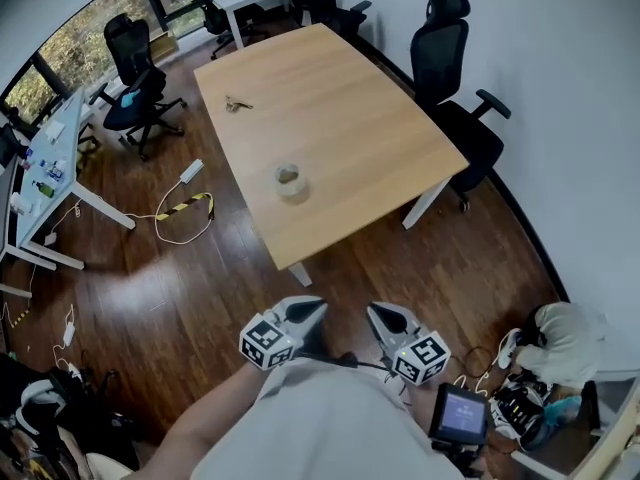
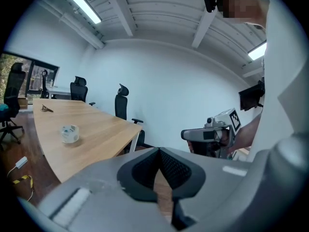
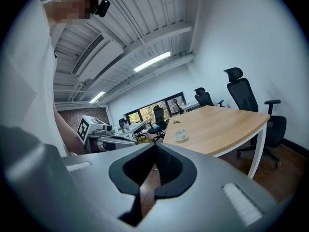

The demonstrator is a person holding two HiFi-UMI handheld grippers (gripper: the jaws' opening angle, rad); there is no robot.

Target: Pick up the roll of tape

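Hanging close in front of the person's body, the left gripper [image 1: 305, 313] and the right gripper [image 1: 385, 320] sit side by side above the wooden floor [image 1: 200, 288], well short of the near corner of the surface [image 1: 350, 118]. Each has its jaws closed tip to tip with nothing between them, so neither holds anything.

On the surface, a little in from that near corner and towards its left edge, lies the roll of tape [image 1: 289, 179]. It rests flat with its core hole facing up, apart from everything else. It looks like a small, pale, see-through roll. It is probably light, stiff around the ring and smooth on its outer face, so a nudge could slide it across the wood. The surest hold seems to be one jaw down inside the core and the other on the outer wall, or else a pinch across the full width. Either way the jaws must open first.

Farther along the surface, near its far left edge, lies a small bunch of keys [image 1: 236, 103]. A black office chair [image 1: 450, 78] stands beside its right edge.
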